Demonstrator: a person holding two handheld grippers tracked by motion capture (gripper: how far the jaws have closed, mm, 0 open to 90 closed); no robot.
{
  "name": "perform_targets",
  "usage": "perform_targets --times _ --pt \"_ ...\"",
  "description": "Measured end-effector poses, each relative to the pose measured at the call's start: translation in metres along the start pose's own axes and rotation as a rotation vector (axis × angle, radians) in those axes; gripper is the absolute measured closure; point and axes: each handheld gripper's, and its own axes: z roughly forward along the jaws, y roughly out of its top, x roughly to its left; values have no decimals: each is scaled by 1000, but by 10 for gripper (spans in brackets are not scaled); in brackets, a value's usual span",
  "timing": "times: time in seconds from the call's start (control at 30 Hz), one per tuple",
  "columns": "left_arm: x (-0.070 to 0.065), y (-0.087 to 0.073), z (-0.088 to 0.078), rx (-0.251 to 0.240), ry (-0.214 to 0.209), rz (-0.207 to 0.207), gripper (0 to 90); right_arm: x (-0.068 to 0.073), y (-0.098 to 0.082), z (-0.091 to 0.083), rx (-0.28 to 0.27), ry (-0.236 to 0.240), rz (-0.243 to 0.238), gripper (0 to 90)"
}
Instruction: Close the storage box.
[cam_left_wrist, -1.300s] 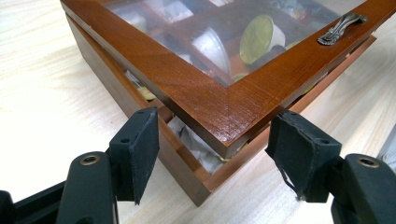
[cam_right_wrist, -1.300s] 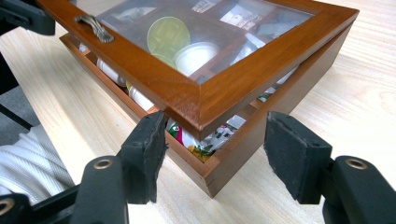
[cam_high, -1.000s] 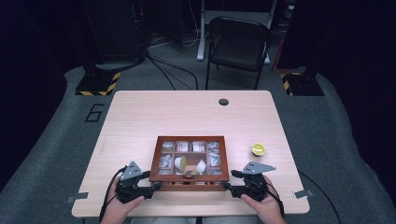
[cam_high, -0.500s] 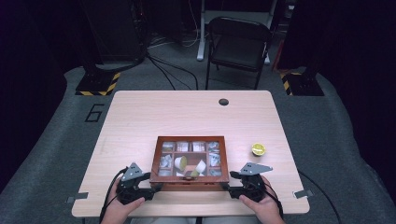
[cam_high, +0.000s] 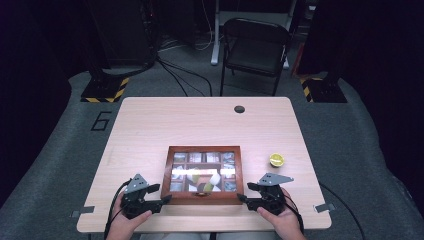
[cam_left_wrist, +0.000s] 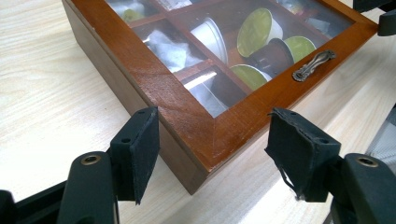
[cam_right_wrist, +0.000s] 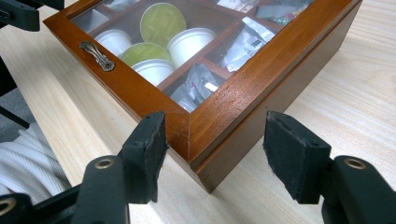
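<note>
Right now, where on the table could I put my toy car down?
The whole far half of the table is bare, from the wooden box back to the small black hole. The strip left of the box is free too. It is crowded at the near edge, and the lemon half sits right of the box.

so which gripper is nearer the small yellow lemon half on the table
Right. The right gripper sits at the wooden glass-lidded box's near right corner, just below the lemon half; the left gripper is across the box.
</note>
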Motion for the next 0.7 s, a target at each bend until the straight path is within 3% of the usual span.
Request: perform_targets --times 0.3,0.5,0.7 --pt "11 2 -2 -25 25 -40 339 -7 3 -6 -40 -19 24 384" --pt "22 3 -5 -49 58 -54 334 -19 5 -11 -66 -61 37 377" --pt "37 3 -5 -57 102 -82 326 -33 3 -8 -47 -106 45 366"
